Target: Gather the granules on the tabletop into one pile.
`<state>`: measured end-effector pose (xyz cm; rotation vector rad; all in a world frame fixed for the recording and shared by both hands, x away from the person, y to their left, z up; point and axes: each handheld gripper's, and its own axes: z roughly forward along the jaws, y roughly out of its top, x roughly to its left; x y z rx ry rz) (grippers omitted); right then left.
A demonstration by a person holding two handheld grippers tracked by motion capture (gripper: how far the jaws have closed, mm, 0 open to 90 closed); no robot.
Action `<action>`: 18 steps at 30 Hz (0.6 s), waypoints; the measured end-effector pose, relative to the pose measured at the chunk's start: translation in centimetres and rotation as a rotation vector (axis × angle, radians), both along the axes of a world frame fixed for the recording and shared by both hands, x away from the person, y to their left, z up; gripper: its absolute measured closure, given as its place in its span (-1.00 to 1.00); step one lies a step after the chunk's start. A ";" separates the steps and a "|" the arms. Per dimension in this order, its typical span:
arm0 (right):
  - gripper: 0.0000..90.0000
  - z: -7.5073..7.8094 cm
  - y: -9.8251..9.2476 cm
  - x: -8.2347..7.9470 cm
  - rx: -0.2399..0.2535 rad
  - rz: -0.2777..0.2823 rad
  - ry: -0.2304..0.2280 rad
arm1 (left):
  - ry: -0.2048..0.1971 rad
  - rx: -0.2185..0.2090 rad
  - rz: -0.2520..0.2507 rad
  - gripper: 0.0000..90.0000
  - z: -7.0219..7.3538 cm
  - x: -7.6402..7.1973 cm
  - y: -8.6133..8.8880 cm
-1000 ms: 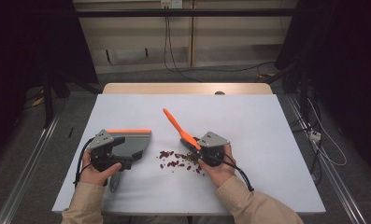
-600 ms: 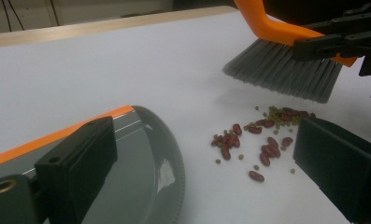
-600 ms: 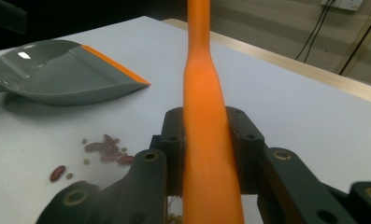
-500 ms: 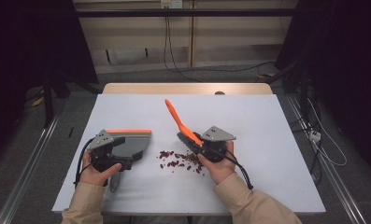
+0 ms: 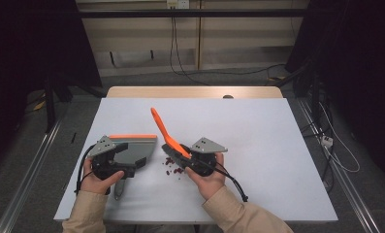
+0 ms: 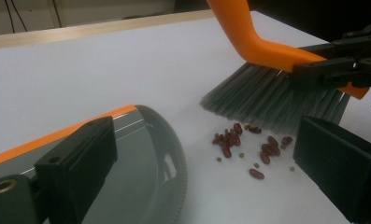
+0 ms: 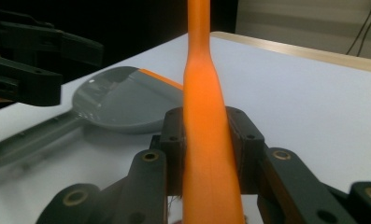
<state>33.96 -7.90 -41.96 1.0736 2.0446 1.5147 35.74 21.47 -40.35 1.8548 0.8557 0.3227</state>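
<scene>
The work in hand is sweeping spilled beans [image 6: 248, 149] into a dustpan [image 5: 132, 148]. The right tool [image 5: 183, 154] is clamped tight on the orange back of a small brush [image 7: 206, 154], its 2 jaws pressed against either side in the right gripper view. The brush handle rises up and away from the person, toward the far edge of the tabletop [image 5: 258, 131].

The left tool [image 5: 124, 162] reaches over the grey dustpan. In the left gripper view 1 jaw sits on the pan near its orange rim and the other stands well off to the side above the tabletop, so whether it has a firm hold there I cannot tell. The pan lies flat, its toothed open edge turned toward the beans.

What matters for the next stroke is the line-up: in the high view the dustpan, the beans and the brush lie in 1 row from left to right. The beans are a loose cluster between the pan's mouth and the bristles [image 6: 267, 100], nearer the bristles, which hover just above and behind them. The right hand is the one placed to act — a stroke toward the left hand would push the beans straight at the pan, though the scattered outliers may need a 2nd pass.
</scene>
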 end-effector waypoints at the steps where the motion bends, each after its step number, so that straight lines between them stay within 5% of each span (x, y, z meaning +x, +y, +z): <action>1: 0.58 -0.1 0.3 -0.1 0.011 0.001 0.008 | 0.000 -0.002 0.003 -0.86 0.0 0.0 0.0; 16: 0.58 -2.0 2.8 -0.8 0.092 0.029 0.141 | -0.001 -0.008 0.013 -0.86 0.0 0.0 0.3; 18: 0.58 -2.4 2.9 -0.7 0.070 0.012 0.143 | -0.001 -0.005 0.011 -0.86 0.0 0.0 0.3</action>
